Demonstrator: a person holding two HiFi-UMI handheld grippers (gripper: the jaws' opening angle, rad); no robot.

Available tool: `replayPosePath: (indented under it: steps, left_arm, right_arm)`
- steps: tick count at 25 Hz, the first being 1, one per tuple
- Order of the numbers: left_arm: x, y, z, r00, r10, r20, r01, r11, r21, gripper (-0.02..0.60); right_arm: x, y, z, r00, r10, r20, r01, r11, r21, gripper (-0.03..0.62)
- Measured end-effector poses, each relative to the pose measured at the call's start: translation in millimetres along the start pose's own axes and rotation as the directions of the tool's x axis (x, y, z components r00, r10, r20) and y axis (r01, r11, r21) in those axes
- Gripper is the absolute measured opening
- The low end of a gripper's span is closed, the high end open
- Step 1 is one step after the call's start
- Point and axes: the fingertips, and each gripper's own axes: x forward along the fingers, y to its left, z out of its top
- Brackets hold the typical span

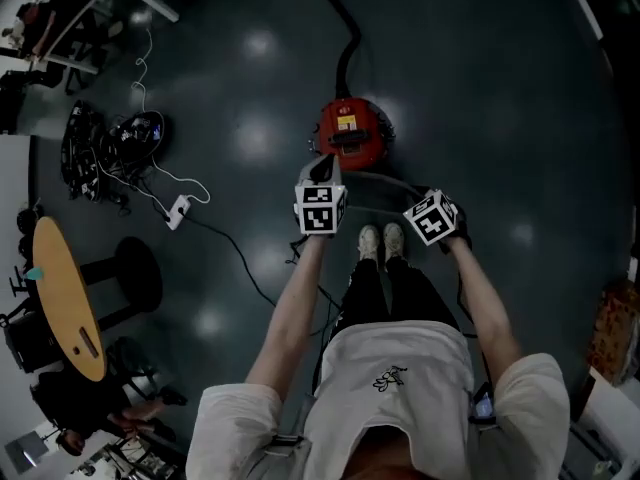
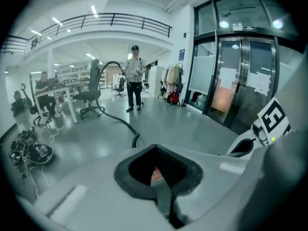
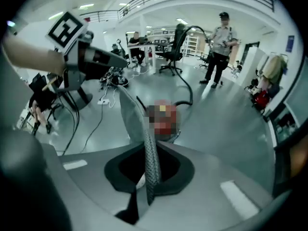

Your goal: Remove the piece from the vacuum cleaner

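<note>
The red canister vacuum cleaner (image 1: 347,133) stands on the dark floor just beyond my feet, its black hose (image 1: 345,28) running away from it. A thin flat grey piece (image 3: 129,112) with a mesh edge is lifted above the vacuum and spans between both grippers. My right gripper (image 3: 147,186) is shut on one end of it, its mesh edge running up from the jaws. My left gripper (image 1: 325,170) holds the other end, and in its own view a thin grey strip sits in the shut jaws. In the head view my right gripper (image 1: 420,198) is to the right of the left one.
A white power strip (image 1: 178,211) with cables and a heap of gear (image 1: 110,148) lie on the floor at left. A round wooden table (image 1: 65,298) and black stool (image 1: 135,273) stand lower left. A person (image 3: 219,47) stands by office chairs; glass doors (image 2: 240,81) are at right.
</note>
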Motion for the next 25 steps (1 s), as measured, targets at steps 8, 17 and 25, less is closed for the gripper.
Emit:
replayPosePath:
  steps: [8,17,25]
  left_arm:
    - [-135.8,-32.4,153.8,0.949,0.047,0.312,-0.052,0.999,0.009,0.000]
    - [-214.4,-19.9,254.0,0.800,0.079,0.595,-0.111,0.994,0.017,0.000]
    - [-246.3,-13.2,278.1,0.737,0.098,0.668,-0.121,0.993,-0.012,0.000]
  right_arm:
    - [-152.8,4.3,121.2,0.955,-0.057,0.290,0.028,0.995,0.101,0.034]
    - [-248.0,-1.5,263.5,0.751,-0.127,0.648,0.120,0.991,0.055,0.035]
    - [-314.4,5.5,307.0,0.580,-0.123,0.805,0.104,0.992,0.077,0.035]
